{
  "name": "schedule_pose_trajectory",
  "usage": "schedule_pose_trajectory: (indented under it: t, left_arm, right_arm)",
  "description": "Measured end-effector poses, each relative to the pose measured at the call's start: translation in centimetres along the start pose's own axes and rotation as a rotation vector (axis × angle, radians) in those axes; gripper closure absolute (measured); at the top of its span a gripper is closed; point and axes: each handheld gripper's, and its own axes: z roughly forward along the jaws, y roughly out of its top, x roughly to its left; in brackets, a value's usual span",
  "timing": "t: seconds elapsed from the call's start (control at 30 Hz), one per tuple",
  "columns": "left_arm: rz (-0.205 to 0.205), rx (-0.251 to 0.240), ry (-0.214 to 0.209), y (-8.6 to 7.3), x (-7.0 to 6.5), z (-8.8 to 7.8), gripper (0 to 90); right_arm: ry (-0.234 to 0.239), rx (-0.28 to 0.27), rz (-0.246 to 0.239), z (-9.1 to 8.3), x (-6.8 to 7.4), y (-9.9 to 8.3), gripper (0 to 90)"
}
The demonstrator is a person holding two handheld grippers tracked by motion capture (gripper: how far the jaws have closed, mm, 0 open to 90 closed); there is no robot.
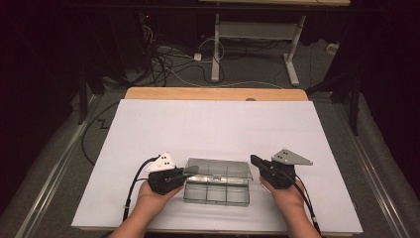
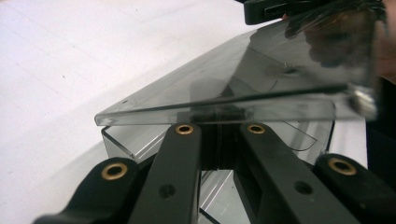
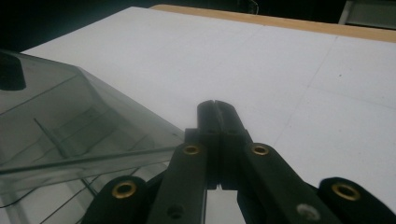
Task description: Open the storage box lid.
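- The clear plastic organiser box (image 1: 216,188) lay at about six o'clock on the white table cover (image 1: 213,129), between my two hands; its hinged lid (image 1: 218,169) stood part-raised, tilted up toward twelve o'clock.
- Its base was split by thin walls into a grid of small compartments; I could not tell whether any held something.
- The left gripper (image 1: 188,171), at nine o'clock of the box, had its jaws together at the lid's left edge; in the left gripper view the tips disappeared under the lid rim (image 2: 215,109), and I could not tell whether they pinched it.
- The right gripper (image 1: 255,159), at three o'clock of the box, had its jaws together on nothing, just beside the lid's right edge and apart from it (image 3: 84,135).
- The lid itself screened the compartments from the left gripper view.
- The box was smoky, glossy and sharp-cornered; the cover was matt and flat, with a wooden table edge (image 1: 213,93) showing at twelve o'clock.
- Beyond it, cables (image 1: 163,59) trailed over grey floor near a white table frame (image 1: 257,34).
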Motion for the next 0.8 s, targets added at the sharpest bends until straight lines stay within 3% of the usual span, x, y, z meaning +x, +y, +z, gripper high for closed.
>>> schedule_pose_trajectory:
  t: [0.17,0.63,0.8]
  left_arm:
    - [-0.001,-0.03,0.005,0.5,0.0,-0.3,87.0]
    - [-0.006,-0.021,0.046,1.6,1.0,0.3,87.0]
    - [0.002,-0.023,0.043,2.0,1.0,0.6,87.0]
  right_arm:
    - [-0.001,-0.011,-0.008,-0.2,0.2,0.5,90.0]
    - [0.032,-0.043,0.024,0.7,0.4,1.6,90.0]
    - [0.032,-0.054,0.04,0.9,0.2,1.8,90.0]
